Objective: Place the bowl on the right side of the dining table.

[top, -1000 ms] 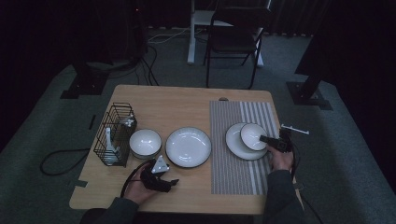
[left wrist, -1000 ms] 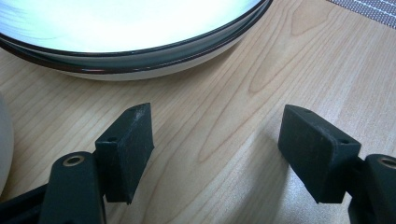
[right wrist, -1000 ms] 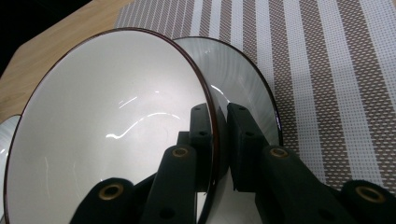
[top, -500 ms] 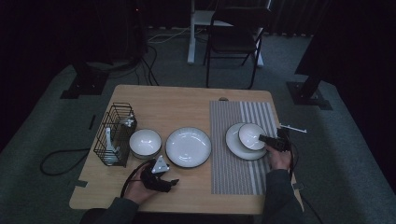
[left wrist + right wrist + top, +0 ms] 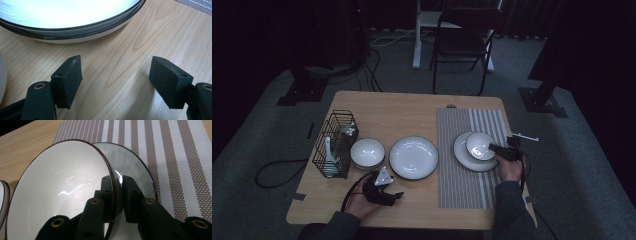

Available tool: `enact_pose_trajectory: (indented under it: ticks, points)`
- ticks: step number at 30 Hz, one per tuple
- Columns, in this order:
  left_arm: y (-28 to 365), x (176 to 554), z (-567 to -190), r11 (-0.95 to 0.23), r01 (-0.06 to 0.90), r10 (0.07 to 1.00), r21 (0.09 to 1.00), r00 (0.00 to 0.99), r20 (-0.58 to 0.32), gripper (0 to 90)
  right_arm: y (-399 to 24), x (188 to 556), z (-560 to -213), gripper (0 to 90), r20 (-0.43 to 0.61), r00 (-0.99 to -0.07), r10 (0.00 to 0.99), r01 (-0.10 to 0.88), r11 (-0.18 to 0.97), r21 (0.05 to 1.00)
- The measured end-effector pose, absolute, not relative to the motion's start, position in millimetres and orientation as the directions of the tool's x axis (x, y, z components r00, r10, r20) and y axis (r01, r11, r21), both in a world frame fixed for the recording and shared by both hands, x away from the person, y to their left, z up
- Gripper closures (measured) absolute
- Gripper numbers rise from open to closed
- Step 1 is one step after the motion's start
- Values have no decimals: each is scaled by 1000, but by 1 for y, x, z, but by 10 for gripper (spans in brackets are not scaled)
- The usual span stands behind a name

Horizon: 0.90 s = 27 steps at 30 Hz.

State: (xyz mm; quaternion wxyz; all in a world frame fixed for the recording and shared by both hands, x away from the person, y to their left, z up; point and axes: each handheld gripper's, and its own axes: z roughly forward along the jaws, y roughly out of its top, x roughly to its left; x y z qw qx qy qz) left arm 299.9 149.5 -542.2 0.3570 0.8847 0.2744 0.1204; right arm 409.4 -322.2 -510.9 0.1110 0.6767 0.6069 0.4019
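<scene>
A small white bowl (image 5: 478, 144) with a dark rim sits tilted on a white plate (image 5: 468, 159) on the striped placemat (image 5: 462, 185). My right gripper (image 5: 493, 147) comes in from the right and is shut on the bowl's near rim. In the right gripper view one pad is inside the small bowl (image 5: 62, 185) and the other outside, with the plate (image 5: 132, 165) behind my right gripper (image 5: 117, 185). My left gripper (image 5: 398, 196) lies on the wood near the front edge. Its jaws stand open and empty (image 5: 116, 75), just short of a wide white dish (image 5: 75, 22).
The wide dish (image 5: 413, 157) sits mid-table, with another white bowl (image 5: 367, 152) to its left. A black wire rack (image 5: 334, 145) with utensils stands at the left edge. A chair stands beyond the table's far side.
</scene>
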Motion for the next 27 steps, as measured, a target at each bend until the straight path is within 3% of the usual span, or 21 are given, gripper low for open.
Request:
enact_pose_trajectory:
  ticks: [27]
  points:
    - [149, 300, -542, -595, 398, 571, 698, 821, 18, 270, -320, 412, -512, 790, 415, -63, 907, 729, -243, 640]
